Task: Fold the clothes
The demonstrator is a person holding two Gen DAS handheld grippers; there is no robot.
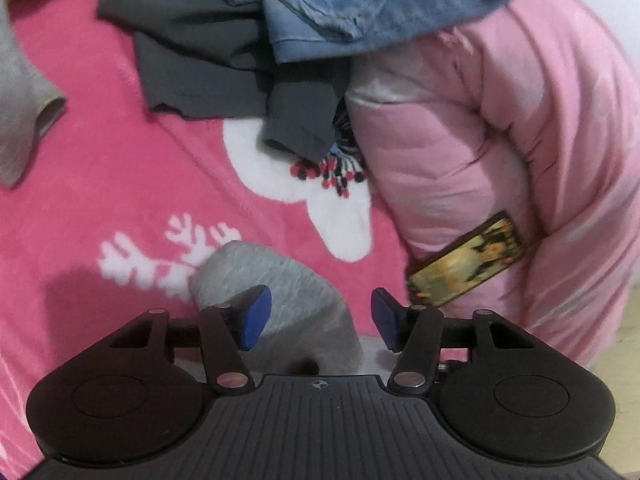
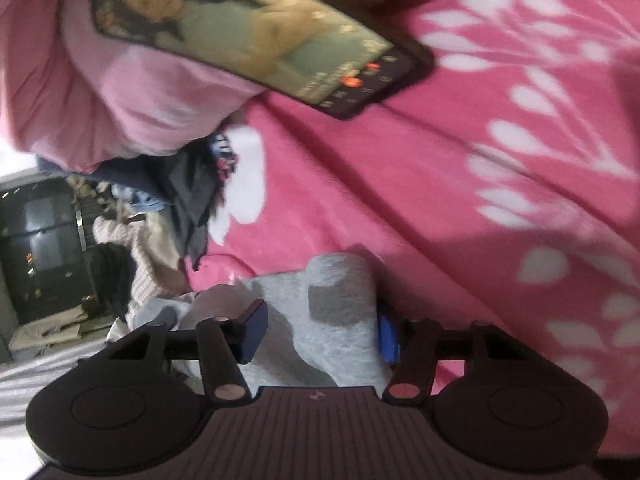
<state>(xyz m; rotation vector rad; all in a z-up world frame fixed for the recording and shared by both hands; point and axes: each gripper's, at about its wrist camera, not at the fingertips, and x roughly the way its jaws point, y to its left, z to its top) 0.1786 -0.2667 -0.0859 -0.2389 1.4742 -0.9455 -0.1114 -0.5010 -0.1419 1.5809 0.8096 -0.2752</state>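
A grey garment [image 1: 276, 300] lies bunched on the pink blanket [image 1: 120, 168]. My left gripper [image 1: 320, 316] is open just above it, and the cloth lies between and below the blue pads [image 1: 254, 314] without being pinched. In the right wrist view the same grey garment [image 2: 320, 320] fills the gap of my right gripper [image 2: 322, 330]. Its jaws stand wide apart, and the cloth touches the right pad [image 2: 387, 336]. Whether the pads clamp it is unclear. Another grey piece [image 1: 24, 92] lies at the far left.
A dark grey garment [image 1: 200, 52] and a blue one [image 1: 360, 0] are piled at the back. A pink quilt [image 1: 500, 140] rises on the right, with a lit phone [image 1: 468, 260] leaning on it, also in the right wrist view [image 2: 256, 28]. The floor and dark furniture [image 2: 40, 240] show at left.
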